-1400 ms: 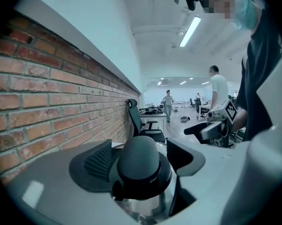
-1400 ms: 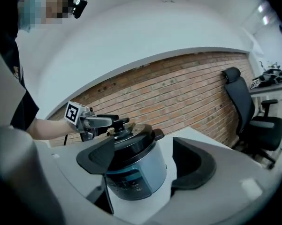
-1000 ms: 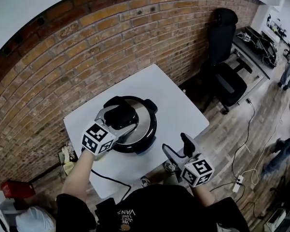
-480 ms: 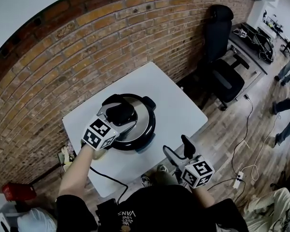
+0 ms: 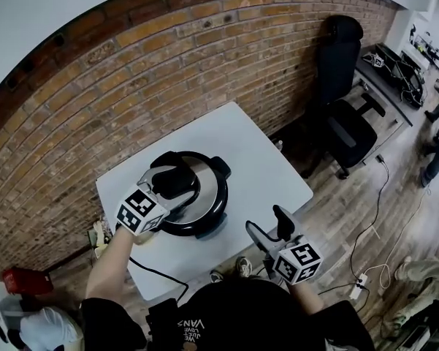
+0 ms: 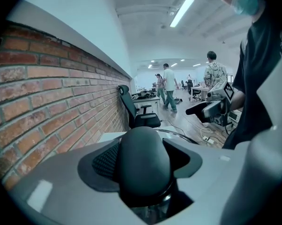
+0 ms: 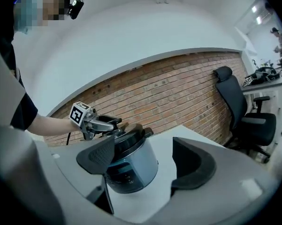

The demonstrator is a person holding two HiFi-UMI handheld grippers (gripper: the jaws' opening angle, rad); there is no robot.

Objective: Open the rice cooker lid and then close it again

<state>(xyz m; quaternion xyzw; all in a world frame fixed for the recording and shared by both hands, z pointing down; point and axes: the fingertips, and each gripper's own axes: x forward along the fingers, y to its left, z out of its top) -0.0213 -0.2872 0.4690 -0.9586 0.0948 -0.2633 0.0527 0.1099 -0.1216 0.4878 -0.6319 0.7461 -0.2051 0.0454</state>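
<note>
My left gripper (image 5: pixel 177 183) sits over the rice cooker (image 7: pixel 131 172), which stands on the white tabletop (image 5: pixel 263 167) toward its left side, close to the brick wall; its fingers have just been closing, and in the left gripper view the black lid handle (image 6: pixel 143 163) fills the space between them, the pads looking pressed against it on both sides; I read that as the grip being taken; the lid (image 5: pixel 212 187) itself lies flat and shut, so the opening has not yet begun; my right gripper (image 5: pixel 265 219) hangs off the near edge of the tabletop, well apart from the cooker, fingers spread with nothing between them; next I judge a lift or twist of the handle is due, and the cooker may shift, since nothing steadies it
</note>
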